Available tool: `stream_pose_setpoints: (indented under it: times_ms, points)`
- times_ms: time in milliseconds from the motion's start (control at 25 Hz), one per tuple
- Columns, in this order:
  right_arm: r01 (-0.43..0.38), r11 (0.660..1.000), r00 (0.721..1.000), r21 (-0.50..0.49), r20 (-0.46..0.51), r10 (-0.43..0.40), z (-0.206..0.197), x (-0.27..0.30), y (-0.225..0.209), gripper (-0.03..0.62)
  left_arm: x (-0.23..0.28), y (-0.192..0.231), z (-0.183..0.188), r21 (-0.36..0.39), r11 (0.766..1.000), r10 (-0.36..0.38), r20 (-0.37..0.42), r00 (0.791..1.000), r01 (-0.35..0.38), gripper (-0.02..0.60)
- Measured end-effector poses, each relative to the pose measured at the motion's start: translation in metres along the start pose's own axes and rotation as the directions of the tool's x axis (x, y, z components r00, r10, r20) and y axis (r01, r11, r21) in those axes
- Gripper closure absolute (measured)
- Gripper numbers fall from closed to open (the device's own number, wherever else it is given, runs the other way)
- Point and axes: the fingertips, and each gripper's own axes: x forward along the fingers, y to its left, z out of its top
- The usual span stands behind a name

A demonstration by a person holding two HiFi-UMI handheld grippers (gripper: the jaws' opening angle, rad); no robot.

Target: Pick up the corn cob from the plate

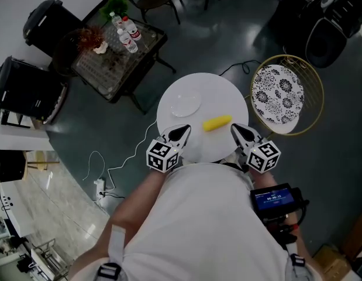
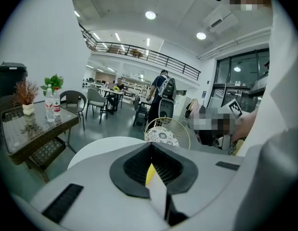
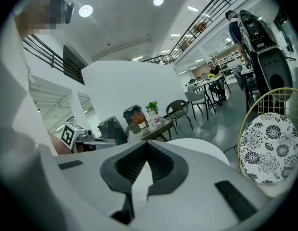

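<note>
A yellow corn cob point(image 1: 217, 123) lies on the round white table point(image 1: 227, 92), just right of a pale, see-through plate point(image 1: 185, 104) and not on it. My left gripper point(image 1: 184, 130) hovers at the table's near edge, left of the cob, jaws closed with nothing between them. My right gripper point(image 1: 235, 130) hangs at the near edge just right of the cob, also closed and empty. In the left gripper view a sliver of the corn cob point(image 2: 149, 173) shows behind the shut left gripper point(image 2: 151, 146). The right gripper point(image 3: 145, 149) points over the table toward the left gripper.
A glass-topped side table point(image 1: 134, 63) with bottles and a plant stands at the upper left, with black bins point(image 1: 28, 89) beyond it. A gold wire chair with a patterned cushion point(image 1: 280, 92) sits right of the table. A cable and power strip point(image 1: 100, 186) lie on the floor. People are far off.
</note>
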Motion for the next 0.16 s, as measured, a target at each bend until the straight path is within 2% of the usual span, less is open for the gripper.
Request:
stream_pose_setpoints:
  times_ms: [160]
  points:
    - [-0.003, 1.0, 1.0, -0.006, 0.005, 0.003, 0.002, -0.0016, 0.0054, 0.586, -0.0037, -0.0023, 0.0008, 0.005, 1.0, -0.001, 0.001, 1.0, 0.001, 0.574]
